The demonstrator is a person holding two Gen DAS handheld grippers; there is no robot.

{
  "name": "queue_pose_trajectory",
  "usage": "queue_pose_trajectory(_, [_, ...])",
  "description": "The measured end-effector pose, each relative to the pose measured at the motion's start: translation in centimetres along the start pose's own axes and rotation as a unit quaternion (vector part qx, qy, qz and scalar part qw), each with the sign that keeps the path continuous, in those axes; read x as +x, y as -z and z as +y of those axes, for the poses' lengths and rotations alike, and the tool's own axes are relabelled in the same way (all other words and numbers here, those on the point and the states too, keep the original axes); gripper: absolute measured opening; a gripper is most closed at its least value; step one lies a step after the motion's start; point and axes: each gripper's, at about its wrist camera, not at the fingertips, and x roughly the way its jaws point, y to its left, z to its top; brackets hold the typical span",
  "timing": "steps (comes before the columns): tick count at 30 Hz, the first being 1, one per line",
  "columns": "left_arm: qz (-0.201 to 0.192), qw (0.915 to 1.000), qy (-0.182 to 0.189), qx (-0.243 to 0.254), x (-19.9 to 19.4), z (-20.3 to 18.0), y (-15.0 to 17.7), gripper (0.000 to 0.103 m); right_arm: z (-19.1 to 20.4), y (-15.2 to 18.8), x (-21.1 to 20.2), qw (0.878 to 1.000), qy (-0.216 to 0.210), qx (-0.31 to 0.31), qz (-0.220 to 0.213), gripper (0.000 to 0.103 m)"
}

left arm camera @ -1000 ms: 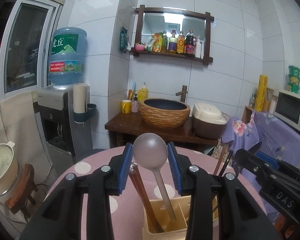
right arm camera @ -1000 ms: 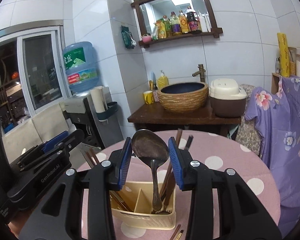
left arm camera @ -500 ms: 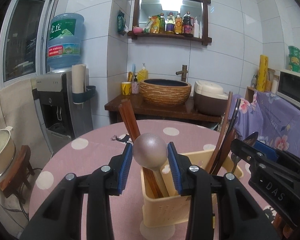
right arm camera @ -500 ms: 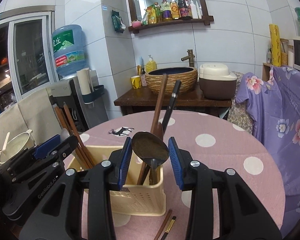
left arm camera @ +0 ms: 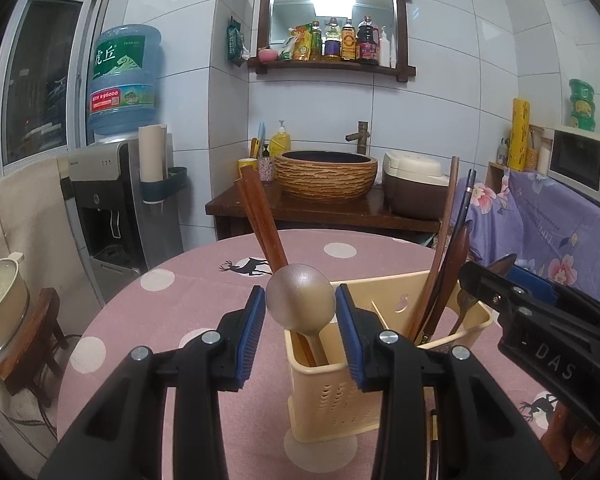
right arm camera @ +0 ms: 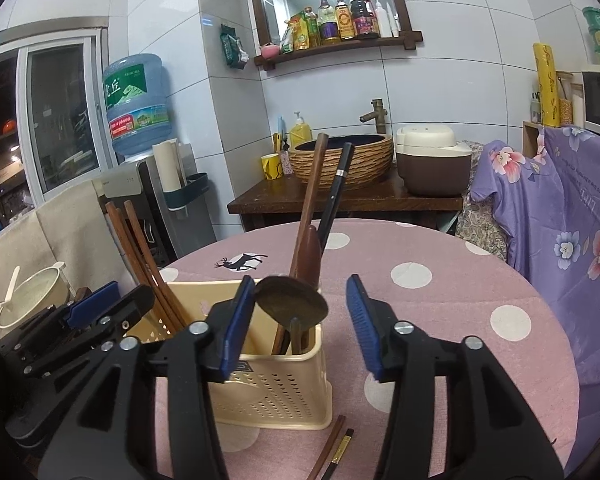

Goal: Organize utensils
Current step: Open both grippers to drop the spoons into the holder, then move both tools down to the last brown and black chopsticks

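The utensil holder [right arm camera: 268, 380], a cream plastic box with compartments, stands on the pink dotted tablecloth [right arm camera: 440, 280] and holds brown chopsticks [right arm camera: 140, 248]. The left gripper [left arm camera: 300, 320] clamps the bowl of a silver spoon [left arm camera: 300, 300], whose handle goes down into the holder's left compartment. The right gripper [right arm camera: 300, 312] has just been opening: its jaws stand apart around a dark spoon [right arm camera: 292, 302] (only the left pad is at its rim), which stands in the holder.
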Motion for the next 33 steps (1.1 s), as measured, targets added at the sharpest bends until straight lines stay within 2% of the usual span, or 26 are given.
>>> queue_pose_trajectory(2, [-0.001,1.0,0.0,-0.003,-0.4,0.2,0.1,0.04,-0.4,-0.1,-0.3,1.0,-0.003,0.009,-0.002,0.053])
queue_pose_trajectory(6, [-0.007,0.9998,0.005,-0.015,-1.7,0.6,0.4,0.057,-0.9,0.1,-1.3,1.0,-0.007,0.019,-0.003,0.059])
queue_pose_trajectory(12, [-0.007,0.9997,-0.001,-0.023,-3.6,0.9,1.8,0.073,-1.6,1.3,-3.6,1.0,0.008,0.026,-0.004,0.062])
queue_pose_trajectory(15, [0.002,0.9994,-0.004,-0.034,-4.2,1.4,2.8,0.078,-1.9,2.2,-4.4,1.0,0.017,0.022,0.004,0.062])
queue_pose_trajectory(19, [0.026,0.9988,-0.001,-0.041,-4.7,1.8,4.5,0.079,-2.5,4.2,-4.6,0.999,0.031,0.022,0.037,0.062])
queue_pose_trajectory(26, [0.088,0.9951,-0.016,-0.041,-4.5,2.9,8.9,0.079,-3.9,9.4,-3.4,0.99,0.047,0.032,0.131,0.062])
queue_pose_trajectory(33, [0.14,0.9897,-0.009,-0.031,-3.5,2.8,12.0,0.066,-3.9,13.7,-1.6,0.977,0.039,0.043,0.205,0.061])
